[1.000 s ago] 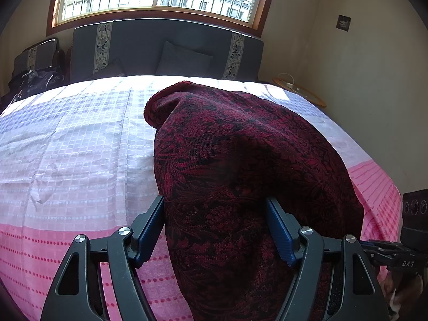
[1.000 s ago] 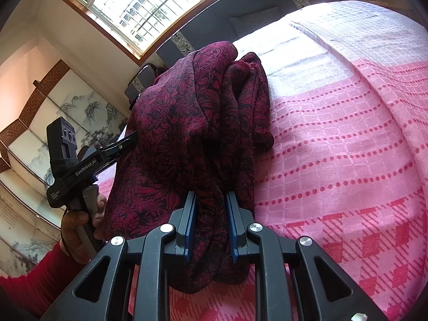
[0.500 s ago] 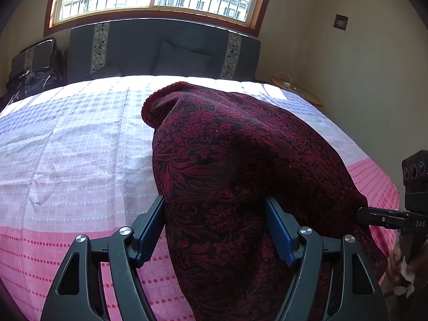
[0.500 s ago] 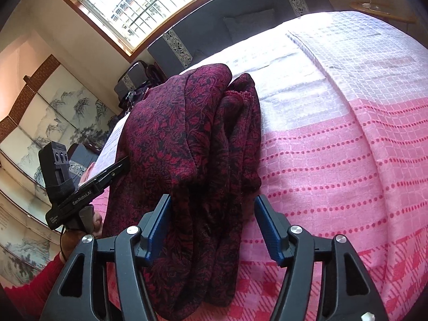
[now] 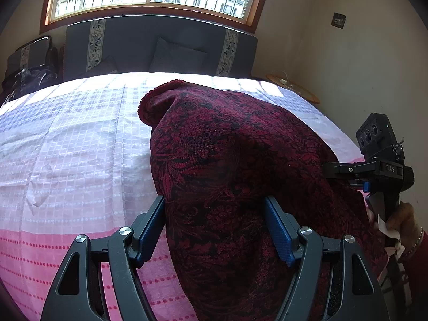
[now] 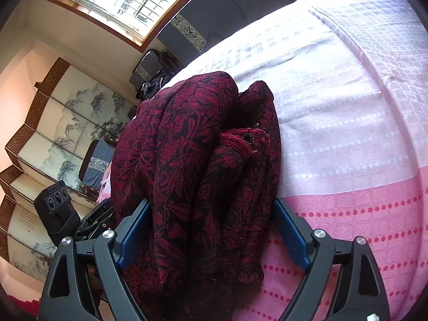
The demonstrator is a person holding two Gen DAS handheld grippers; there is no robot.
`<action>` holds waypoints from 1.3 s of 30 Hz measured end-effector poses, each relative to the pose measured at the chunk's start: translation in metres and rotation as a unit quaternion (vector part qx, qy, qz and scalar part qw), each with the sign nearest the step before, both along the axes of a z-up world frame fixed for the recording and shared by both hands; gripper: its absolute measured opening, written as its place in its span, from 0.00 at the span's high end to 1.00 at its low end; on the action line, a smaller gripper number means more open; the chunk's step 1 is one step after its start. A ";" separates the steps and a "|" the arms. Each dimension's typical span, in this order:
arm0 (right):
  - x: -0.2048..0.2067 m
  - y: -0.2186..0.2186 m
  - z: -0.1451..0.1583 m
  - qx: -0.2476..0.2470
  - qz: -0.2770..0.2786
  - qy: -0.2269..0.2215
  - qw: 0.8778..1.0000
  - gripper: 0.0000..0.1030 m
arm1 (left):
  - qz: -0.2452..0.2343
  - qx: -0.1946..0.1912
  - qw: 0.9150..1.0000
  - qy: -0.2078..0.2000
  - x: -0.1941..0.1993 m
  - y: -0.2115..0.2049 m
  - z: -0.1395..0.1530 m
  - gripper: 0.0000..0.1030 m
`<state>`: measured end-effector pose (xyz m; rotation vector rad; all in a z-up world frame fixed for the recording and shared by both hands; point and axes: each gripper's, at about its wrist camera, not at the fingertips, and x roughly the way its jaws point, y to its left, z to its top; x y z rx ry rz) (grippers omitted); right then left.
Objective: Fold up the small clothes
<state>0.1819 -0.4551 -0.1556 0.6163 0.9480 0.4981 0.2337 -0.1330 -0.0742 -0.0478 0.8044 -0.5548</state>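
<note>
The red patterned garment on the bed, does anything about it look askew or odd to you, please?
Yes. The red patterned garment sits as a bunched heap on the pink checked bedspread, not a flat fold: uneven layers slump forward, and a ribbed hem pokes out of the middle.

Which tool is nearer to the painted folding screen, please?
Left. The left tool sits between the garment and the folding screen; the right tool, its jaws opening with the garment between them, is at the garment's other edge, farther away.
</note>
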 end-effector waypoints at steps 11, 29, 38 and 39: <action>-0.002 0.015 0.006 -0.002 0.014 -0.014 1.000 0.53 | 0.010 0.017 1.000 -0.010 -0.003 -0.009 0.001 0.30; -0.007 0.011 -0.005 0.022 0.004 -0.010 1.000 0.55 | 0.013 0.022 0.999 -0.022 -0.007 -0.012 0.003 0.36; -0.013 0.014 0.017 0.054 -0.012 -0.035 0.998 0.62 | 0.028 0.020 0.999 -0.020 -0.003 -0.001 0.014 0.47; -0.012 0.016 0.020 0.056 -0.012 -0.039 0.998 0.62 | 0.031 0.022 0.999 -0.021 -0.002 0.002 0.016 0.49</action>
